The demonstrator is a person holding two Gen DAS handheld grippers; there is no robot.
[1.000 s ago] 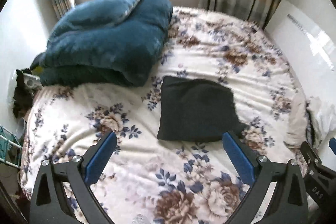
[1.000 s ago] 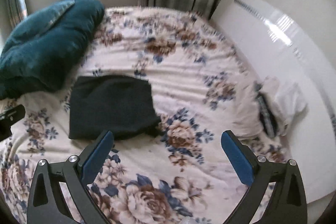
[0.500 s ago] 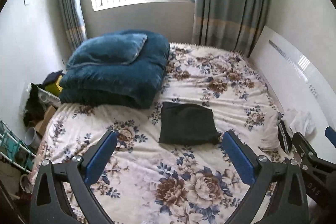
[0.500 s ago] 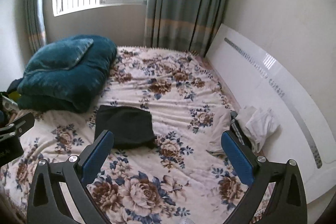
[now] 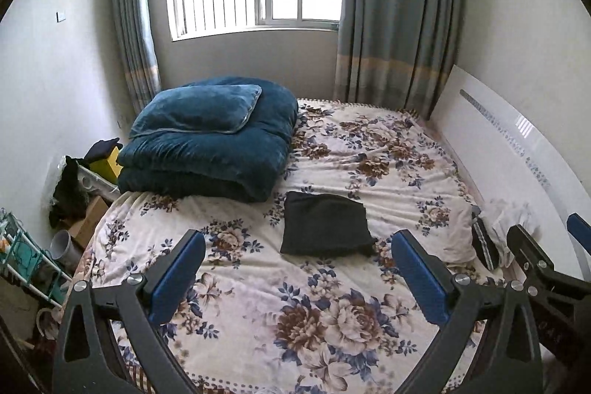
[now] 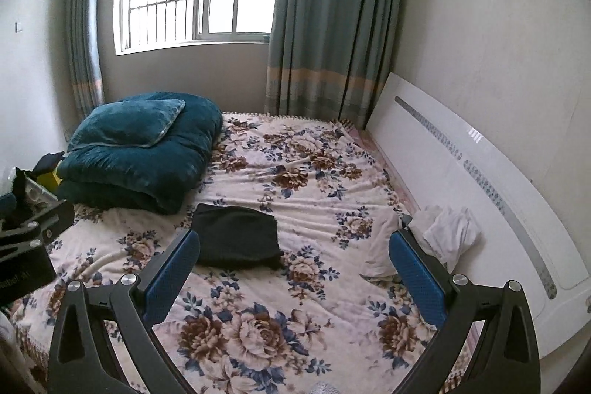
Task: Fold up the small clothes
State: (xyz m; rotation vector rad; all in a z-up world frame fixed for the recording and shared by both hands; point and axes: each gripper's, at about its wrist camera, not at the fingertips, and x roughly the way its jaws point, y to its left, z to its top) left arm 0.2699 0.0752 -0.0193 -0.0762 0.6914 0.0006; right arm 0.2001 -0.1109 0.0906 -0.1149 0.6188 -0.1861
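Note:
A dark folded garment point(image 5: 325, 228) lies flat in the middle of the flowered bed point(image 5: 258, 312); it also shows in the right wrist view point(image 6: 236, 235). My left gripper point(image 5: 297, 268) is open and empty, held high above the bed's near end, well back from the garment. My right gripper point(image 6: 293, 264) is open and empty too, equally far back. A pile of white and cream clothes point(image 6: 447, 235) lies by the headboard at the right, also seen in the left wrist view point(image 5: 480, 231).
A folded blue quilt with a pillow point(image 5: 210, 139) fills the bed's far left. A white headboard point(image 6: 480, 180) runs along the right. Boxes, a rack and clutter point(image 5: 62, 209) stand on the floor at the left. Window and curtains point(image 5: 388, 10) are behind.
Both grippers have pulled up and back from the bed; the garment now looks small and far, and the window and walls have come into view. The garment has not moved.

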